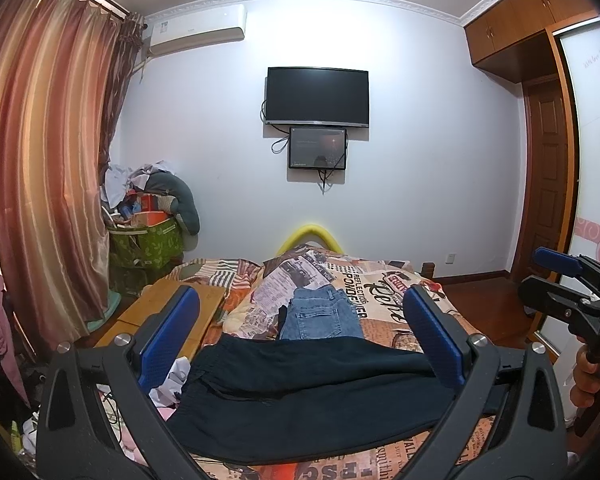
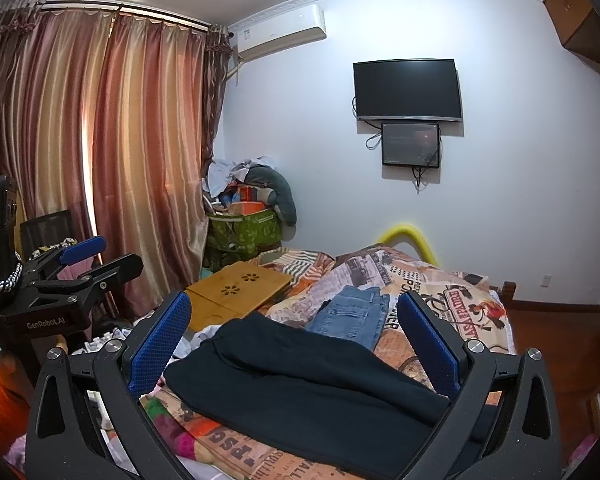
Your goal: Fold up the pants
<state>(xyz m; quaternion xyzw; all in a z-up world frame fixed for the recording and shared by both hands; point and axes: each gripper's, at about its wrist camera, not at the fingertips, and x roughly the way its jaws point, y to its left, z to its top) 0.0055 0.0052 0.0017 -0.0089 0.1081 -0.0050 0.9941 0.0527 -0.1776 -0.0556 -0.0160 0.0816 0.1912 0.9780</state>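
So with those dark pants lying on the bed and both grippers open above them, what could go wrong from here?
1. The black pants lie on a rumpled printed bedspread; a gripper closing low could pinch the bedspread too.
2. The blue jeans lie right beyond them, perhaps touching, so dragging the fold could shift them.
3. The left gripper and right gripper hover close together, both open, and might bump.

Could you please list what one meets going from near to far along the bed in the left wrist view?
Black pants → folded blue jeans → newspaper-print bedding → yellow bed rail → small screen → wall TV.
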